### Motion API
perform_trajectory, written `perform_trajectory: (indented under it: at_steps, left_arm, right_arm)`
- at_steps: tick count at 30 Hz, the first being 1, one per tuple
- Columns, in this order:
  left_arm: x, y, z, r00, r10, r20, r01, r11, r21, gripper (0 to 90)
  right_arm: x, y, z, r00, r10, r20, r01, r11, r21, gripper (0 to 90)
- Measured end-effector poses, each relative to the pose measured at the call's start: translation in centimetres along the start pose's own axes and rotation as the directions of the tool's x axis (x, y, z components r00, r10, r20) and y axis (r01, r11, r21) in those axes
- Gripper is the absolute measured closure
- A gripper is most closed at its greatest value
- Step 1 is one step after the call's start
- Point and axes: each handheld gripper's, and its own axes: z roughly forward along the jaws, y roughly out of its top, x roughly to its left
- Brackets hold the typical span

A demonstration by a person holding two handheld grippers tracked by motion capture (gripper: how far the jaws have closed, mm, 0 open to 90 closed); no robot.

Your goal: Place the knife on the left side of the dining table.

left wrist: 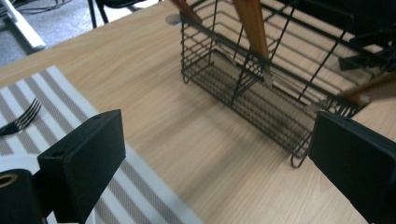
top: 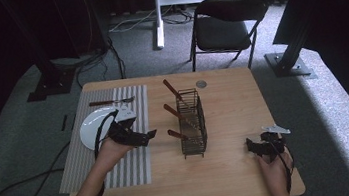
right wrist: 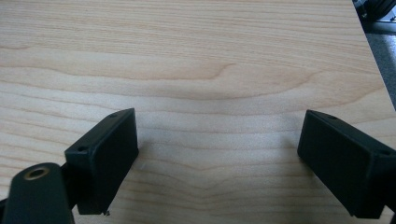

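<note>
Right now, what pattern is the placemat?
Grey and white stripes on the placemat, clearest in the high view.

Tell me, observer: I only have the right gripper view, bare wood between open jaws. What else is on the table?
Observer: A black wire rack stands mid-table, holding three wooden-handled utensils.
Reviewer: Where is the left claw?
Observer: The left claw is open, over the striped mat's edge, pointing at the rack.
Reviewer: Anything on that mat?
Observer: A white plate, and a fork at its far end.
</note>
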Motion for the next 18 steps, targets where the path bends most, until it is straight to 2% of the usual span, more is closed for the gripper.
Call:
perform_trajectory:
  at_steps: [3,5,7,10,13,16,18]
  left_arm:
    - [-0.1,0.9,0.6,0.9999,0.016,-0.001,-0.016,0.9998,0.008,4.2]
    - [0.0,1.4,0.9,0.9999,0.004,0.011,-0.004,1.0,-0.001,4.2]
    - [-0.1,1.9,1.4,1.0,0.009,-0.002,-0.009,1.0,0.0,4.2]
    - [-0.1,2.6,2.1,1.0,0.004,0.003,-0.004,1.0,-0.001,4.2]
    - [-0.3,3.2,3.0,0.9997,0.023,0.008,-0.023,0.9996,0.016,4.2]
    - [-0.3,3.8,3.8,0.9991,0.017,0.04,-0.018,0.9996,0.024,4.2]
    - [-0.3,4.0,4.3,0.9988,0.016,0.046,-0.018,0.9994,0.03,6.3]
  right_arm:
    - [0.0,0.0,0.0,1.0,-0.003,0.001,0.003,1.0,-0.001,11.6]
    - [0.0,0.0,0.0,1.0,-0.004,0.001,0.004,1.0,-0.001,11.6]
    - [0.0,0.0,0.0,1.0,-0.001,0.0,0.001,1.0,0.0,11.6]
    - [0.0,0.0,0.0,1.0,-0.002,0.0,0.002,1.0,0.0,11.6]
    - [0.0,0.0,0.0,1.0,-0.003,0.0,0.003,1.0,0.0,11.6]
    - [0.0,0.0,0.0,1.0,-0.003,0.0,0.003,1.0,0.0,11.6]
    - [0.0,0.0,0.0,1.0,-0.002,0.0,0.002,1.0,0.0,11.6]
